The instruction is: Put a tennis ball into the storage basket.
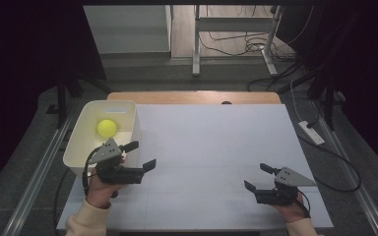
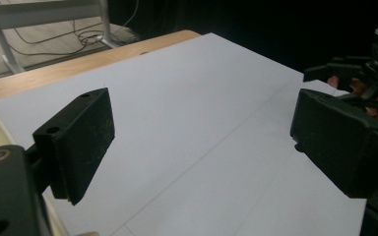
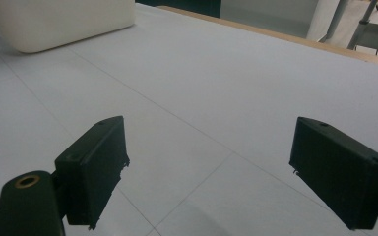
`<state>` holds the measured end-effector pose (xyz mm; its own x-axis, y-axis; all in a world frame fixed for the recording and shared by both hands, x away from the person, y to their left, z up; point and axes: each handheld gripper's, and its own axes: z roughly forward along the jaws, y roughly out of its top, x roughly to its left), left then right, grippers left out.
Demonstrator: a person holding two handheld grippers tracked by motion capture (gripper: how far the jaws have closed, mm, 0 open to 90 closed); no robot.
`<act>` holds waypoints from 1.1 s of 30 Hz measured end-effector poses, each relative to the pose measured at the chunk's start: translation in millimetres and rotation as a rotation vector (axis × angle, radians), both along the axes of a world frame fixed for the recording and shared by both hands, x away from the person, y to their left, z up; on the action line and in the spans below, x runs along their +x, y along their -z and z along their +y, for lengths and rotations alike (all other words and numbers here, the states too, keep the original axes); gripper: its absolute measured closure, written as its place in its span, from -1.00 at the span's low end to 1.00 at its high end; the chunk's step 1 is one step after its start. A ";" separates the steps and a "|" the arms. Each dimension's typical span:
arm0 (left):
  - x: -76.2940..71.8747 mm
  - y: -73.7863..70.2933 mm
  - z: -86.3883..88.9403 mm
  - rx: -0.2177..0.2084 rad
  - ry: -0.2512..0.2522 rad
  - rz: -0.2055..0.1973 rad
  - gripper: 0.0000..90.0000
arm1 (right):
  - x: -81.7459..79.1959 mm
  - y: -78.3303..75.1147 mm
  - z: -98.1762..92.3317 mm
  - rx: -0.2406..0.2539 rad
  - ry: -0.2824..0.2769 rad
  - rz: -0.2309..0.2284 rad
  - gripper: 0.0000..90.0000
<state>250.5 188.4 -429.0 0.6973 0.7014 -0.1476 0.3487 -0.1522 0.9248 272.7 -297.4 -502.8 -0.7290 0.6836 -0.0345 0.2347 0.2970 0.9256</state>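
Observation:
A yellow ball lies inside the white bin at the table's left side. My left gripper hovers just right of the bin's near corner, jaws wide apart with nothing between them. In the left gripper view my left gripper looks across the bare white table top, its jaws open and empty. My right gripper rests low near the table's front right, open and empty. Seen from the right gripper view, my right gripper faces the white surface, with the bin far off at the upper left.
The white table top has a wooden strip along its far edge. The other gripper and a hand show at the upper right of the left gripper view. Metal table legs and cables stand on the floor beyond.

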 end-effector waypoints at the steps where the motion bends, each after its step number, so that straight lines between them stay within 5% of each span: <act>1: -3.1 2.3 -0.9 0.001 0.007 -0.002 -0.77 | -0.1 -0.1 0.0 -0.002 0.000 0.001 -0.68; 13: -24.1 11.1 -13.9 0.080 0.027 -0.067 -0.75 | -0.2 0.9 0.7 -0.005 -0.002 0.003 -0.68; 24: -30.0 32.4 -23.9 0.088 0.068 -0.045 -0.75 | -0.3 1.0 0.6 -0.007 -0.001 0.003 -0.68; 33: -21.6 63.5 -24.6 0.110 0.064 0.030 -0.75 | -0.7 1.9 1.3 -0.010 -0.009 0.005 -0.68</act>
<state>228.9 163.8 -492.5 0.7377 0.6686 -0.0932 0.3619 -0.2752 0.8906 271.9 -296.1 -504.7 -0.7351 0.6769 -0.0374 0.2368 0.3081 0.9214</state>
